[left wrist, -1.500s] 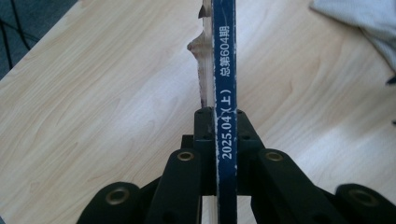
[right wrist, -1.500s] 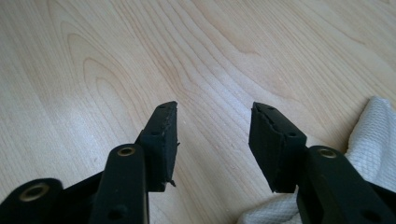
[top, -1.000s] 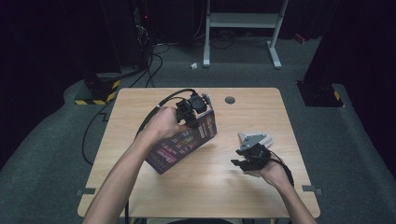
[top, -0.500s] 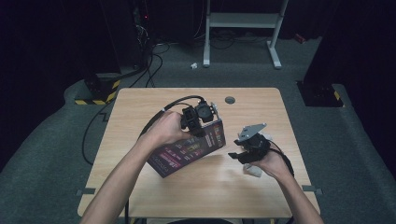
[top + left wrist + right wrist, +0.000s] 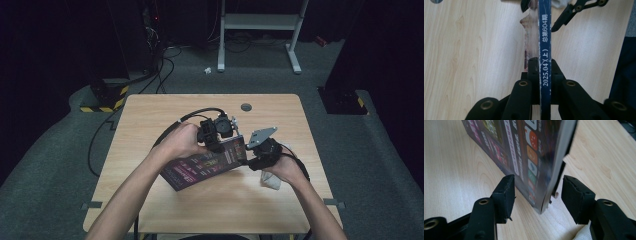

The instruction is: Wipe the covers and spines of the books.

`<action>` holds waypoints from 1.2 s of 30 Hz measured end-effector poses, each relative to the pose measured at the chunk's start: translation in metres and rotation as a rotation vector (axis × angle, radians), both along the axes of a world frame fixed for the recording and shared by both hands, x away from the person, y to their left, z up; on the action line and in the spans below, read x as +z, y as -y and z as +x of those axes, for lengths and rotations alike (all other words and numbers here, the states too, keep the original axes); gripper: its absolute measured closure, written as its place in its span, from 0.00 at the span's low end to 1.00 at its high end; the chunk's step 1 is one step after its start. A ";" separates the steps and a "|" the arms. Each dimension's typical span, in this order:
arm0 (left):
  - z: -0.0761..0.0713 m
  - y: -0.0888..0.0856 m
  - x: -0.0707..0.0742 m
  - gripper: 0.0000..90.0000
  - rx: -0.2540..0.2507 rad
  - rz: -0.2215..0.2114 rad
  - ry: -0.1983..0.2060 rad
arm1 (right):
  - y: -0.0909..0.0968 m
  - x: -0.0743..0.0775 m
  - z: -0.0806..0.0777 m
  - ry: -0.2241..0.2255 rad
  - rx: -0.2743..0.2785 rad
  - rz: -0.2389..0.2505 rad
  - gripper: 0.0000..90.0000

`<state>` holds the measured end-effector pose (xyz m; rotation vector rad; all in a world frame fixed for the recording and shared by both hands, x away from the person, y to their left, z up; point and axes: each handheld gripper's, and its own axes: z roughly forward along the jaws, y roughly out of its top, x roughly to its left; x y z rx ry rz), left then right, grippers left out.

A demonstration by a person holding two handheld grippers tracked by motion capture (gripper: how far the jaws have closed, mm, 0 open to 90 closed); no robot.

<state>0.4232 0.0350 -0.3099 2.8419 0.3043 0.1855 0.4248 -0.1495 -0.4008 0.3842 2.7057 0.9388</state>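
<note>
A dark magazine (image 5: 200, 167) with a purple cover stands on its edge, tilted, on the wooden table (image 5: 150, 125). My left gripper (image 5: 220, 131) is shut on its upper edge; in the left gripper view the jaws (image 5: 543, 63) pinch the blue spine (image 5: 545, 37), printed 2025.04. My right gripper (image 5: 252, 160) is at the magazine's right corner. In the right gripper view its open jaws (image 5: 537, 187) straddle that lower corner (image 5: 524, 150) without touching. The right gripper's open jaws (image 5: 574, 12) also show at the top of the left gripper view.
A white cloth (image 5: 272, 181) lies under the right hand, and its edge (image 5: 584, 233) shows in the right gripper view. A round grommet (image 5: 246, 106) sits near the table's far edge. Cables (image 5: 100, 145) trail off the table's left side. A white metal frame (image 5: 260, 22) stands behind.
The left gripper has carried the magazine a little to the right. The right gripper has moved left and forward, and its open jaws now straddle the magazine's corner.
</note>
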 end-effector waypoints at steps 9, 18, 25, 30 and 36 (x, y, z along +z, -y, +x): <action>-0.005 0.010 -0.003 0.93 -0.057 0.015 0.010 | -0.006 0.003 0.001 0.021 0.073 0.043 0.55; -0.005 0.011 -0.004 0.93 -0.085 0.015 0.009 | -0.006 0.002 -0.004 -0.017 0.191 0.062 0.91; -0.005 0.007 -0.005 0.89 -0.098 -0.006 0.018 | -0.003 0.001 -0.006 -0.028 0.202 0.078 0.93; -0.004 -0.006 -0.003 0.83 -0.067 -0.009 0.035 | 0.002 -0.001 -0.006 -0.044 0.188 0.088 0.93; -0.003 -0.025 -0.011 0.81 -0.035 0.001 0.042 | 0.009 0.001 -0.005 -0.054 0.185 0.101 0.93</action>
